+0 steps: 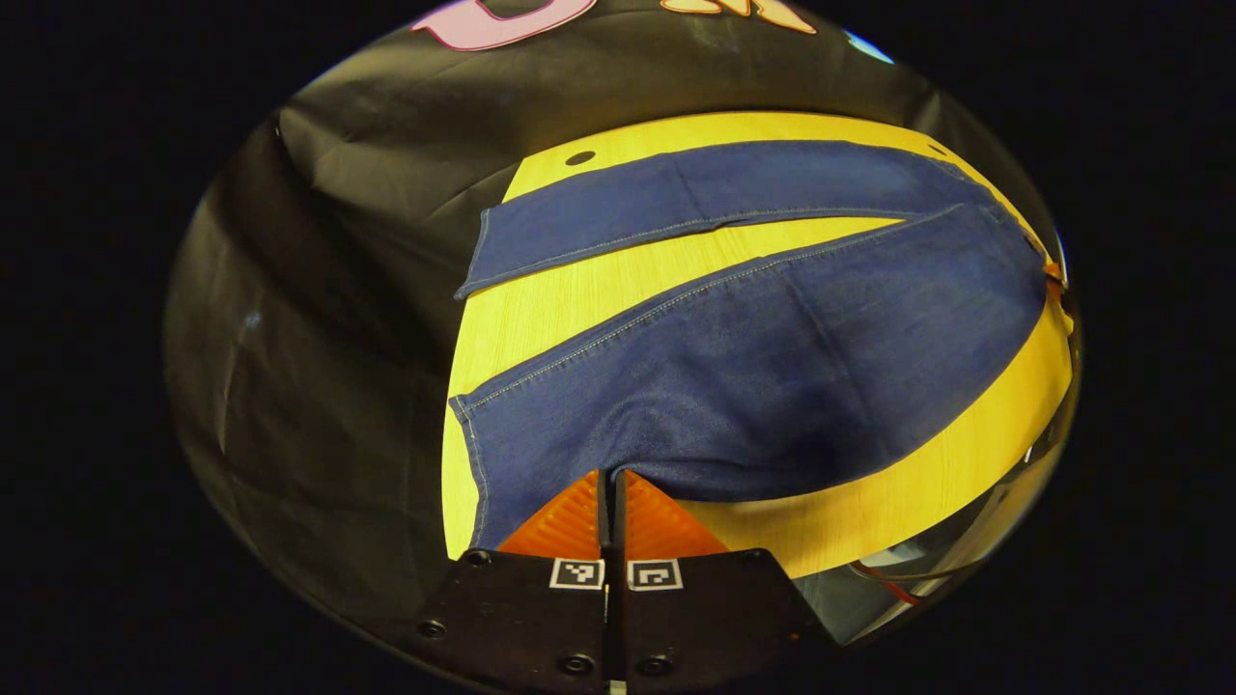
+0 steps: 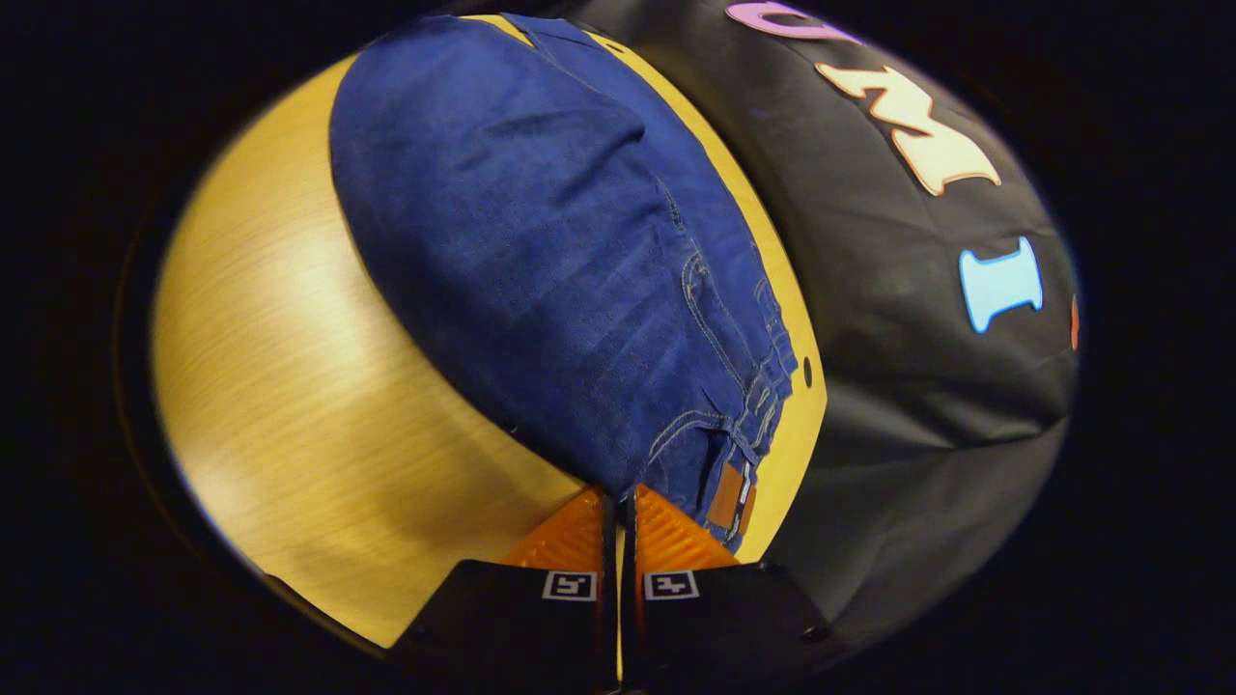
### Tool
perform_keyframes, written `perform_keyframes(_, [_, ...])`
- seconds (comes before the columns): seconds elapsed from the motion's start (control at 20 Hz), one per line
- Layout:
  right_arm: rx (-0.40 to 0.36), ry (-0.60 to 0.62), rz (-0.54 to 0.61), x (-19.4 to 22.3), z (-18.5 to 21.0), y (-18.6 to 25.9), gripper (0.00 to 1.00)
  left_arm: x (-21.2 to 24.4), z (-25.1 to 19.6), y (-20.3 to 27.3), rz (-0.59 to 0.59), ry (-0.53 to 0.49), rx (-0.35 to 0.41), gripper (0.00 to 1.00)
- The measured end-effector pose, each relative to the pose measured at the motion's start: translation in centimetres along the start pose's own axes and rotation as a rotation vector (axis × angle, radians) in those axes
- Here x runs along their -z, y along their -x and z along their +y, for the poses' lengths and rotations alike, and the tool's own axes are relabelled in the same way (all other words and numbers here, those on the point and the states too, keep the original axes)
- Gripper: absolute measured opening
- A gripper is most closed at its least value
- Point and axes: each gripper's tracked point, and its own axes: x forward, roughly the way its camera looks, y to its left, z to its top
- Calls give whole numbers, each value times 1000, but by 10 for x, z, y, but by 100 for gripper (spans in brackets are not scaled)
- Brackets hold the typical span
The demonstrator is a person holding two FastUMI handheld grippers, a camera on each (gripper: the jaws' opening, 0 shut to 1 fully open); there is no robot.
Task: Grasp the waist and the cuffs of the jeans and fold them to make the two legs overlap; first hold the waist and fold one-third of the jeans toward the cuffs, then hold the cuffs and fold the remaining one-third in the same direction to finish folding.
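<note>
On wooden surface [image 1: 541, 319], I see legs splayed; both jaws clamped on jeans [image 1: 772, 367] edge; thin pinch may slip.

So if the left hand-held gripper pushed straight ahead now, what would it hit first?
The jeans: the left hand-held gripper is shut right at the near leg's edge, apparently pinching it, so going forward would likely just bunch that leg across the table.

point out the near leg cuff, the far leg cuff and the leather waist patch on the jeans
near leg cuff [image 1: 470, 454], left gripper view, on its hemmed end
far leg cuff [image 1: 480, 253], left gripper view, on its hemmed end
leather waist patch [image 2: 726, 496], right gripper view, middle of the patch
</note>
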Motion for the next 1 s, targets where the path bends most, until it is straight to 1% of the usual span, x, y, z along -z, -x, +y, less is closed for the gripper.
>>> perform_keyframes(0.1, [47, -97, -6, -6, -14, 11, 3, -2, 0, 2, -24, 26, 9, 0])
perform_keyframes(0.25, [156, -243, -63, -26, -49, 33, 3, -16, 1, 9, -62, 75, 11, 0])
perform_keyframes(0.35, [213, -348, -103, -41, -79, 47, 1, -37, 8, 19, -96, 103, 4, 0])
perform_keyframes(0.45, [259, -423, -142, -58, -108, 56, 2, -62, 15, 29, -131, 121, -2, 0])
perform_keyframes(0.5, [277, -454, -157, -66, -121, 58, 1, -74, 19, 33, -145, 119, -5, 0])
perform_keyframes(0.6, [316, -522, -204, -91, -153, 52, 1, -108, 29, 26, -170, 127, -15, 0])
perform_keyframes(0.65, [335, -558, -221, -100, -164, 50, 3, -121, 34, 18, -178, 134, -23, 0])
perform_keyframes(0.85, [382, -707, -272, -133, -204, 31, 2, -173, 47, 1, -220, 189, -46, 0])
perform_keyframes(1.0, [413, -761, -297, -153, -237, 6, 2, -215, 54, -15, -252, 230, -45, 0])
